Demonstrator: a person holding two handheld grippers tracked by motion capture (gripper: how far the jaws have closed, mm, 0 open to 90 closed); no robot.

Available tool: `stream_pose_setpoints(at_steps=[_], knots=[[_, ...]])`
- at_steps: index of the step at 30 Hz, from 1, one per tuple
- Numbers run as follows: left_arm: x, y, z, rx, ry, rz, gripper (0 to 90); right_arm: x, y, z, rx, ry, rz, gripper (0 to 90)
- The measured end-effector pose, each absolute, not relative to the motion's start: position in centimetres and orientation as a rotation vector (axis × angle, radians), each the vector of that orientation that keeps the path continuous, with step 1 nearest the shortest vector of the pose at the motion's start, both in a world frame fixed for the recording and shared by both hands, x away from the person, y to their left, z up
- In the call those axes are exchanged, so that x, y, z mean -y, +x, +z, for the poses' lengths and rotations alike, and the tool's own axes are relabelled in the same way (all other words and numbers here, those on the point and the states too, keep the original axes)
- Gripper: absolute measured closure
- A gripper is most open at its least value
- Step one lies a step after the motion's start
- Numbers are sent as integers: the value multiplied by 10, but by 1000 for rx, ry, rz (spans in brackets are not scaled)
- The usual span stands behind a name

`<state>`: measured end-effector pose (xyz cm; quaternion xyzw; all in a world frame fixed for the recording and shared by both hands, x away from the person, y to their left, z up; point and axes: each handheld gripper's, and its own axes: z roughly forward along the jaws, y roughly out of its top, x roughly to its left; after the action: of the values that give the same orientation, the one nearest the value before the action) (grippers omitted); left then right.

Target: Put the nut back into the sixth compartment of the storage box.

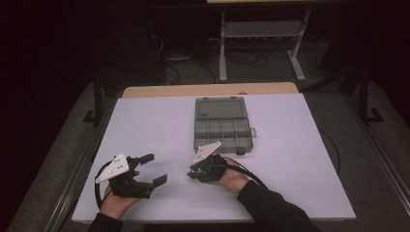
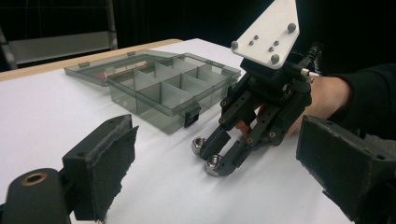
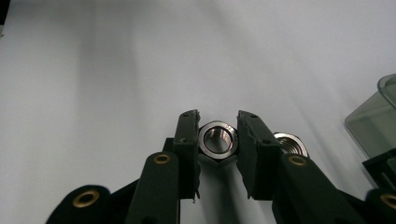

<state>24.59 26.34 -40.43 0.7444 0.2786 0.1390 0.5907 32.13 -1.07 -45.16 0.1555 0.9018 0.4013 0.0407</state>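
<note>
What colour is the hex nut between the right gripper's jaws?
Shiny silver steel hex nut, clearest in the right gripper view.

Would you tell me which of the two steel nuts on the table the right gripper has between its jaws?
The nut framed between the right gripper's jaws in its own view. The other nut lies just outside one jaw, toward the grey compartment box.

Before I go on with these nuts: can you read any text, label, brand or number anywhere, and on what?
No readable text anywhere.
Compartment box: no label; a reddish patch under its open lid is too blurred to read.
Hex nut between the right gripper jaws: no legible marking.
Grey plate: screws, no writing.
</note>
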Motion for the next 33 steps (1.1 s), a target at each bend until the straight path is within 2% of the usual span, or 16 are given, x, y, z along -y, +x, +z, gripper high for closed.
stream_pose_setpoints(at_steps=[18, 33], knots=[[-263, 246, -405, -647, 1733, 323, 107, 31, 331, -423, -2702, 494, 1313, 696], [-263, 247, -405, -643, 1743, 326, 107, 61, 350, -405, -2569, 690, 1374, 696]])
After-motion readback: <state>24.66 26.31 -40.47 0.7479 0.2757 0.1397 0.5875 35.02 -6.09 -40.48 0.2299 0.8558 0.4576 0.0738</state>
